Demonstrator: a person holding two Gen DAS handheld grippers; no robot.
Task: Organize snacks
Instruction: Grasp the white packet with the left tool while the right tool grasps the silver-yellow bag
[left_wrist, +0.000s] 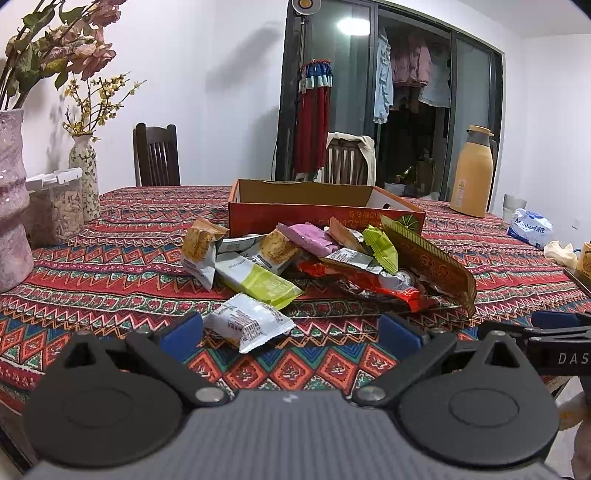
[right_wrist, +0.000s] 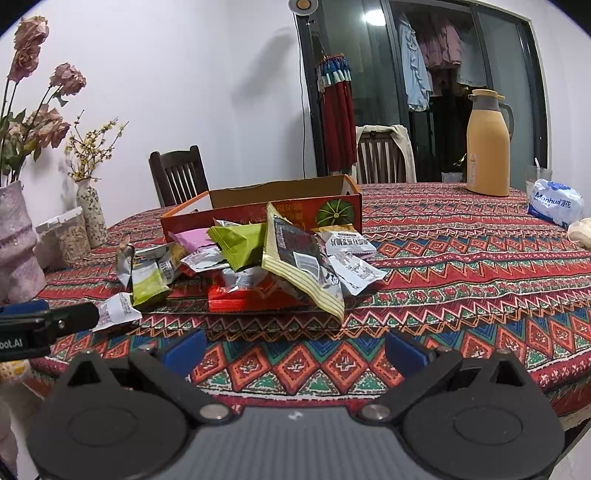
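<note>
White walls (left_wrist: 229, 74) rise behind two dark wooden slatted chairs (left_wrist: 157, 155); right of the chairs, a black-framed glass sliding door (left_wrist: 476, 110) reflects a ceiling light (left_wrist: 352, 26)

Bright indoor light, sharp, fisheye-warped edges

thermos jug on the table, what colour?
The thermos jug is mustard yellow with a grey collar; right wrist view shows it best.

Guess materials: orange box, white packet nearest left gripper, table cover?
Orange box: looks like printed cardboard, raw brown inside, folded flaps. White packet: glossy plastic or foil film, crimped serrated ends, wrinkles. Table cover: probably woven or printed fabric, matte, draping at the edge.
</note>
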